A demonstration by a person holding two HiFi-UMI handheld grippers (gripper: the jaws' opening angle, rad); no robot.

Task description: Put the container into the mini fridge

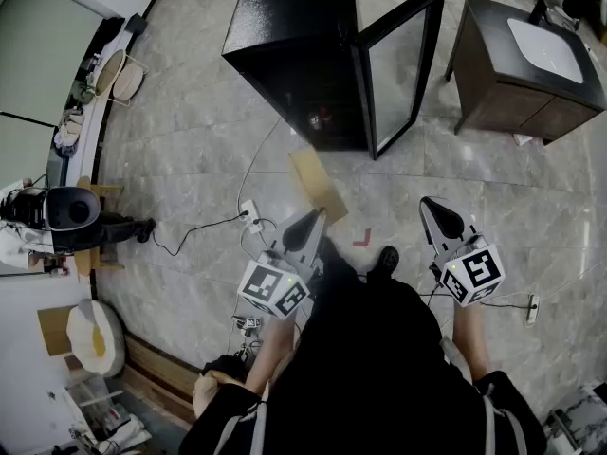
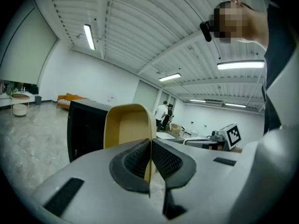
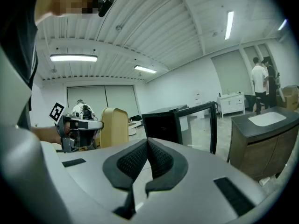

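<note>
Left hand-held gripper; container lengthwise toward fridge

Bright, even indoor light, faint shadows.
Lit from ceiling strip lights; soft sheen on marble floor; dark inside mini fridge; strong fisheye bending at edges, black corners in both gripper views.

Grey marble floor. A dark cabinet with a white sink stands at the far right. A power strip and red tape mark lie on the floor; two people stand far off
</note>
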